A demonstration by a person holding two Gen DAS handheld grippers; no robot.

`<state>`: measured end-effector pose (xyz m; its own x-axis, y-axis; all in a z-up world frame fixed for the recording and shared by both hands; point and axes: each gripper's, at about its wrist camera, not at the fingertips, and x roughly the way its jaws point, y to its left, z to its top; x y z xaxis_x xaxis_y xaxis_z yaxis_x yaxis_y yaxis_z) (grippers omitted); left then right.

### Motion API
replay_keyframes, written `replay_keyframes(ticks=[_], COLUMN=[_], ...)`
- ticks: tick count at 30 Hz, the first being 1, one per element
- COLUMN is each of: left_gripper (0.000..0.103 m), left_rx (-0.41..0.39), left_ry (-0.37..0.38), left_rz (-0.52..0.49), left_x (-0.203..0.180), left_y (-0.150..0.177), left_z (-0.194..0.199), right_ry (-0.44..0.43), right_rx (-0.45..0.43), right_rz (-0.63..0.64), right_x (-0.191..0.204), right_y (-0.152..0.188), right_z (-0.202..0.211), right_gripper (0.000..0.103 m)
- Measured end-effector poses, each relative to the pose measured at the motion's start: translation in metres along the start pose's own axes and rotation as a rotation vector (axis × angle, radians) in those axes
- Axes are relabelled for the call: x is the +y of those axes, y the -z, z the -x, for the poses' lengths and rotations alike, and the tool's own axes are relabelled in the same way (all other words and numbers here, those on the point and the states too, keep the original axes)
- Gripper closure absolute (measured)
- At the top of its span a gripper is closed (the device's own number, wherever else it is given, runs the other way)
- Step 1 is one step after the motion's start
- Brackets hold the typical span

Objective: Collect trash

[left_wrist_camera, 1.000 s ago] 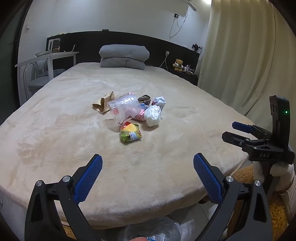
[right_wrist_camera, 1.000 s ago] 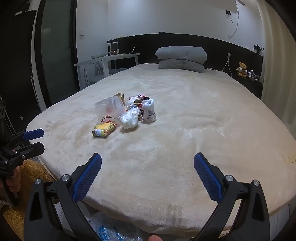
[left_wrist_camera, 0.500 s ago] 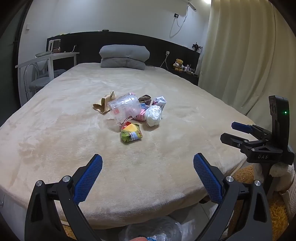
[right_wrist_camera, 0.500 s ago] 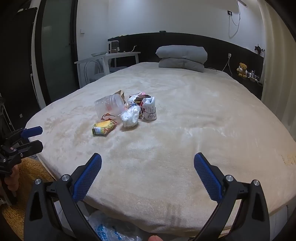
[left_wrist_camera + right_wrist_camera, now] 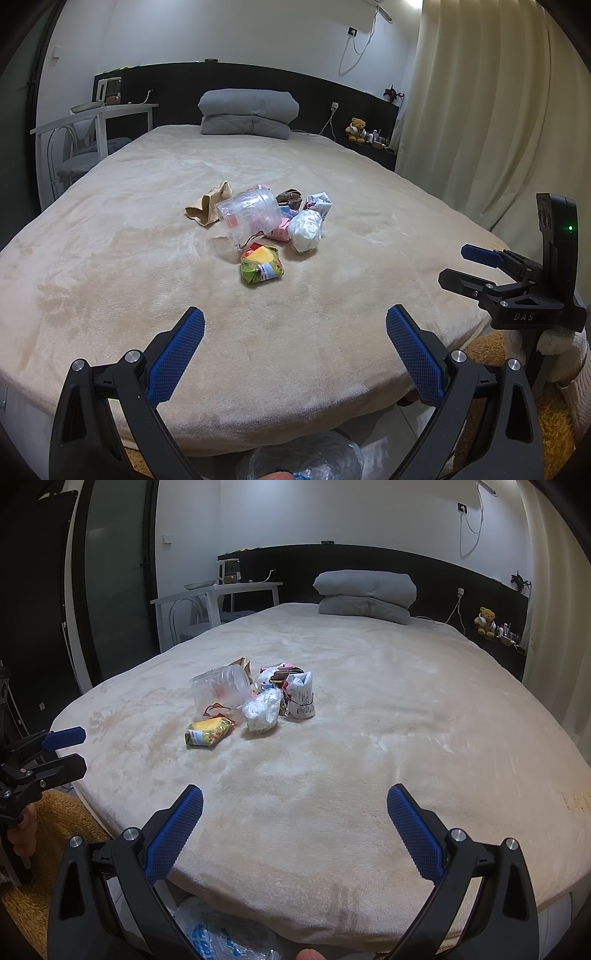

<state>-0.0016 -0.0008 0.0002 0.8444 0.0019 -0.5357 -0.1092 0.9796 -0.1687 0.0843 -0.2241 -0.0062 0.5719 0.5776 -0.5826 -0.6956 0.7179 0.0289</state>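
A pile of trash lies mid-bed: a yellow-green snack packet [image 5: 261,265] [image 5: 209,732], a crumpled white bag [image 5: 305,230] [image 5: 261,710], a clear plastic tub [image 5: 249,212] [image 5: 220,689], a white printed wrapper [image 5: 320,202] [image 5: 301,698], a brown paper piece [image 5: 209,208], and small pink and dark wrappers. My left gripper [image 5: 295,350] is open and empty above the bed's near edge, short of the pile. My right gripper [image 5: 295,829] is open and empty, further right. Each shows in the other's view, left gripper [image 5: 62,751], right gripper [image 5: 476,267].
The beige blanket [image 5: 110,258] covers the bed. A grey folded duvet [image 5: 248,114] lies at the headboard. A white table [image 5: 92,114] stands left, curtains [image 5: 480,110] right. A clear plastic bag [image 5: 303,458] [image 5: 221,938] sits on the floor below the grippers, with a brown rug [image 5: 55,830].
Both grippers have drifted slightly toward the bed and the pile. Jaws stay open and nothing has been picked up.
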Motion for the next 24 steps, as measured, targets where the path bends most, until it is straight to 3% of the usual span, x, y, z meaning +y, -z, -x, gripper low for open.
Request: replay_keyframes(ticks=[24], left_gripper=[0.006], left_rx=[0.001], left_ry=[0.002], left_rz=[0.003], left_x=[0.0005], left_y=[-0.0001], left_z=[-0.0001], right_ry=[0.007], right_rx=[0.013], right_rz=[0.019], right_x=[0.005], right_y=[0.0004], right_z=[-0.0052], right_gripper=[0.004])
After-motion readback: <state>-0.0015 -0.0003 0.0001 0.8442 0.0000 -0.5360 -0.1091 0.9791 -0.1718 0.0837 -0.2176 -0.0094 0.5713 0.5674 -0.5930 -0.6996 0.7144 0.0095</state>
